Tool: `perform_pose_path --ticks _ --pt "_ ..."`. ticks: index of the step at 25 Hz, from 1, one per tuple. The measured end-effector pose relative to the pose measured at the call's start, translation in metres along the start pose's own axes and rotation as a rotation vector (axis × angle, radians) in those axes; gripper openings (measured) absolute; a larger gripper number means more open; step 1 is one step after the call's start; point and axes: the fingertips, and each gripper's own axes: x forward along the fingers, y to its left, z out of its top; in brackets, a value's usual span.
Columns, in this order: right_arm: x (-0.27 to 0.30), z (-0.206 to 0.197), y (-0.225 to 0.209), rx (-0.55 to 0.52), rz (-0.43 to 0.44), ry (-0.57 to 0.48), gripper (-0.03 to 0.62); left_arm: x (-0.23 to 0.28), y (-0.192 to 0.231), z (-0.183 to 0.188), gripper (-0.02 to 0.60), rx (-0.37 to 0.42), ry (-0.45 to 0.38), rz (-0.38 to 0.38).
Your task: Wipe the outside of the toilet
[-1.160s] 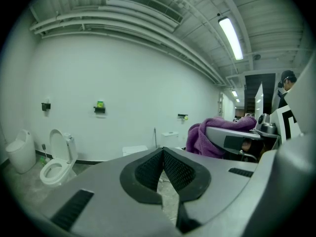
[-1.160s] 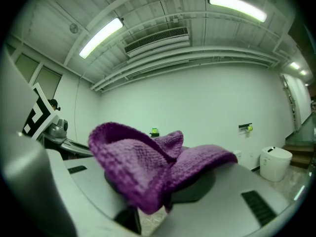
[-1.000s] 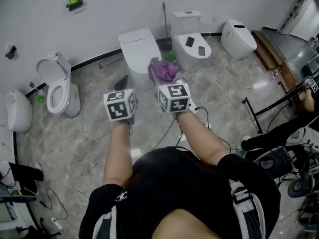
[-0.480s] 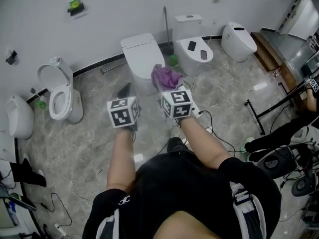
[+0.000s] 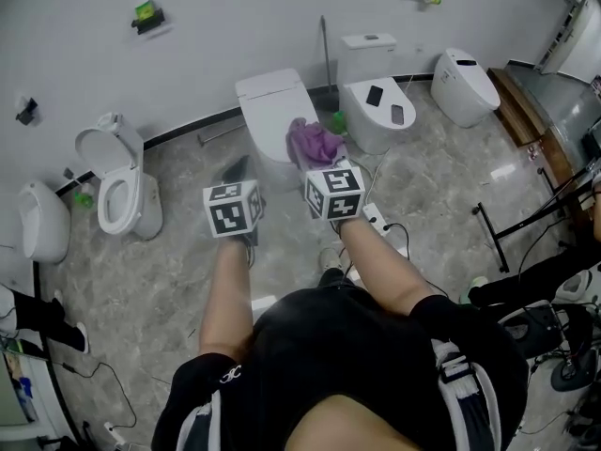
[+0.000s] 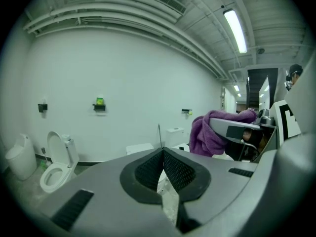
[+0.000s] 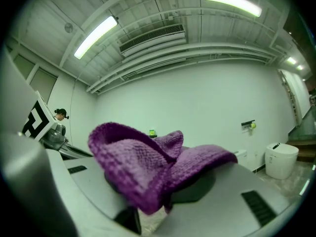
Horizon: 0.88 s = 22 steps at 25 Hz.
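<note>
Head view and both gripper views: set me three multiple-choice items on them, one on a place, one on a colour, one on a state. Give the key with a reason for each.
1. In the head view, the toilet with its lid up stands:
A. at the left, by the wall
B. in the middle
C. at the far right

2. The cloth is:
A. green
B. white
C. purple

3. The left gripper has its jaws:
A. wide apart
B. together on nothing
C. clamped on the cloth

Key:
1 A: it shows left of both grippers, close to the wall.
2 C: it is purple in all three views.
3 B: the left gripper view shows the jaws meeting with nothing between them. The cloth sits in the right gripper.
</note>
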Motion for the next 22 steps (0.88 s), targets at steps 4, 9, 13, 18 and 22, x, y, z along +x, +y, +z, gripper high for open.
perform_pose_path --ticks 4,9,13,18,22 --pt "0.038 0.002 -0.035 -0.003 0.007 -0.003 0.135 0.046 0.004 0.024 0.009 0.012 -0.012 0.015" --pt "0.083 0.000 -0.087 0.008 0.003 0.010 0.135 0.109 -0.001 0.047 0.009 0.021 0.002 0.018" --pt "0.115 -0.002 -0.125 0.011 0.016 0.026 0.135 0.155 -0.006 0.061 0.009 0.019 0.015 0.031" --pt "0.153 -0.002 -0.159 0.019 0.124 0.038 0.135 0.210 -0.011 0.076 0.009 -0.006 0.022 0.059" --pt "0.172 -0.004 -0.190 0.013 0.189 0.049 0.135 0.249 -0.026 0.082 0.009 -0.016 0.032 0.073"
